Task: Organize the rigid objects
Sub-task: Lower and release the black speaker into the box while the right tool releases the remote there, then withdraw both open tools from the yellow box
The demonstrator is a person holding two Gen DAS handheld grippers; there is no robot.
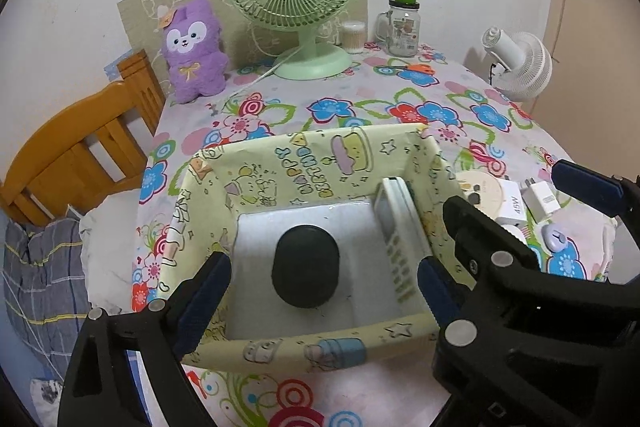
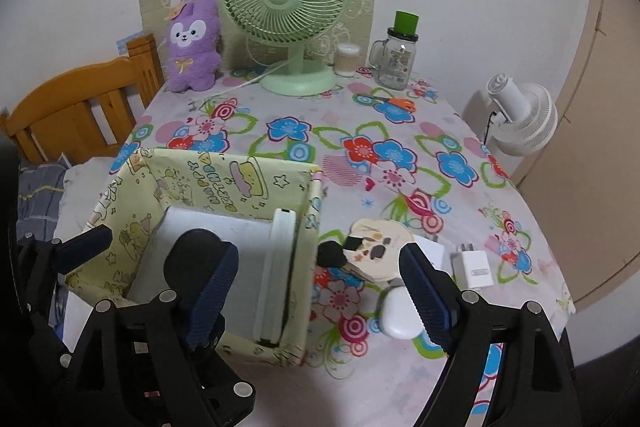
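A yellow cartoon-print box (image 1: 320,163) (image 2: 240,183) stands on the flowered tablecloth. A dark rounded object (image 1: 306,269) (image 2: 188,251) lies on the box's white floor. A white remote (image 1: 394,231) (image 2: 276,275) leans against its right wall. My left gripper (image 1: 320,297) hangs open over the near side of the box, its jaws on either side of the dark object and clear of it. My right gripper (image 2: 318,291) is open above the box's right wall, with nothing between its fingers. One of its blue pads (image 1: 584,181) shows at the right of the left wrist view.
Right of the box lie a round cream case (image 2: 380,247), white chargers (image 2: 476,267) and a white oval case (image 2: 400,315). At the back stand a green fan (image 2: 286,15), a purple plush (image 2: 194,47), a glass jar (image 2: 396,63) and scissors (image 2: 396,103). A wooden chair (image 1: 80,147) is left.
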